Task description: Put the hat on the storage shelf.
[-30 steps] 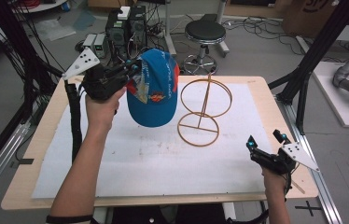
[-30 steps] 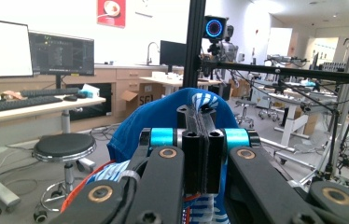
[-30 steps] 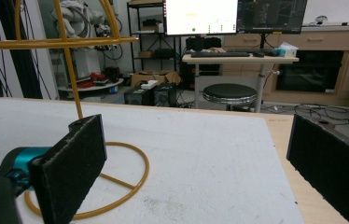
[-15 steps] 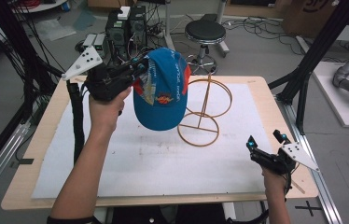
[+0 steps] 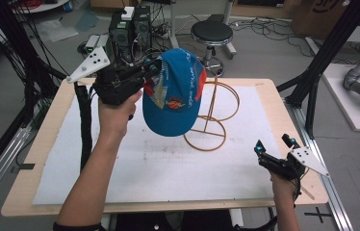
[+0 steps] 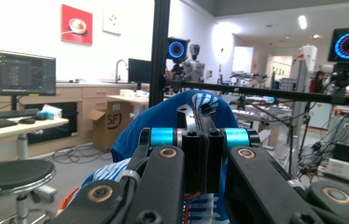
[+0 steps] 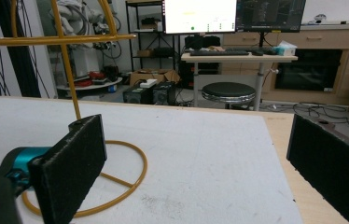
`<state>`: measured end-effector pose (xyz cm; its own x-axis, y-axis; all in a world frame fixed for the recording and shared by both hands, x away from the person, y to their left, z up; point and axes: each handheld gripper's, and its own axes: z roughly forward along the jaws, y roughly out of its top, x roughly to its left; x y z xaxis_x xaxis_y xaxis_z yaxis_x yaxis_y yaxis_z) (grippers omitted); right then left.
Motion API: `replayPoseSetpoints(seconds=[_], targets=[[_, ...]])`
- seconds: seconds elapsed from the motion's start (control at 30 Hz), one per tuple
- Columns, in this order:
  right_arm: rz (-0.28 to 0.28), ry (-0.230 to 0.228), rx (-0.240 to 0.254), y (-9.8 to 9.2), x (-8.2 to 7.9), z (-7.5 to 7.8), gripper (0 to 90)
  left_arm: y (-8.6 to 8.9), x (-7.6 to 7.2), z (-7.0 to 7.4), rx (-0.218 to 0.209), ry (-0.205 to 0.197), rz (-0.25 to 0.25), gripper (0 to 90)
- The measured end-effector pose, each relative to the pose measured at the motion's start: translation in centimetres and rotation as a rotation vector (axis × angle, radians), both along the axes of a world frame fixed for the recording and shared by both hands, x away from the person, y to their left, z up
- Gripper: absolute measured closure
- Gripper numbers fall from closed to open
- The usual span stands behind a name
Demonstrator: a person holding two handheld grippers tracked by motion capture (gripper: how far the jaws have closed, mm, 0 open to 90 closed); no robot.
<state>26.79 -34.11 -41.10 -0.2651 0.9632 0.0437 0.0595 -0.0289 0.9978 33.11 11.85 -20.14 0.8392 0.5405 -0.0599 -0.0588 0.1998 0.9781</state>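
Above the far-left part of the counter [image 5: 264, 86], one blue cap [image 5: 175, 96], held off the surface by the left gripper [image 5: 151, 67], whose jaws were clamped together on the fabric at the cap's upper left edge; the left gripper view showed them pressed tight with blue cloth [image 6: 163, 121] pinched between and spilling beyond.

Item: baseball-type cap, blue with red and white side panels and a small printed emblem on the crown.

Position: airborne, just left of and partly in front of the yellow wire stand [image 5: 214, 113], overlapping its upper ring as seen from above. Whether cap and wire touched could not be told.

Orientation: long axis ran roughly far-to-near and steeply downward, with the gripped edge at the far, high end and the rounded lower end hanging toward the near side. Crown outer face turned toward the high camera; hollow side faced away. Which end was the brim could not be settled.

Stand: upright on the white mat [image 5: 144, 173], a base ring on the surface and a top ring on a vertical post; nothing rested on it.

Right gripper [image 5: 275, 150]: jaws spread apart, holding nothing, low over the near-right corner of the counter, well apart from the cap; its own view looked across the mat at the stand's base ring [image 7: 116, 186].

Progress, as judged: pick-up complete, cap carried to the stand. Remaining: lower the crown over the top ring, release, withdraw.
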Motion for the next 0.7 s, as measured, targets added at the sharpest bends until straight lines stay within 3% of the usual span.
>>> replayPoseSetpoints(seconds=[0.33,0.7], targets=[[0.001,0.0,0.003,0.1,0.0,0.0,4.4,-1.3,-0.5,0.7,-0.025,-0.011,-0.051,89.4],[0.0,0.001,0.003,0.1,0.0,0.0,4.4,-3.9,0.0,0.6,-0.002,-0.032,-0.069,89.3]])
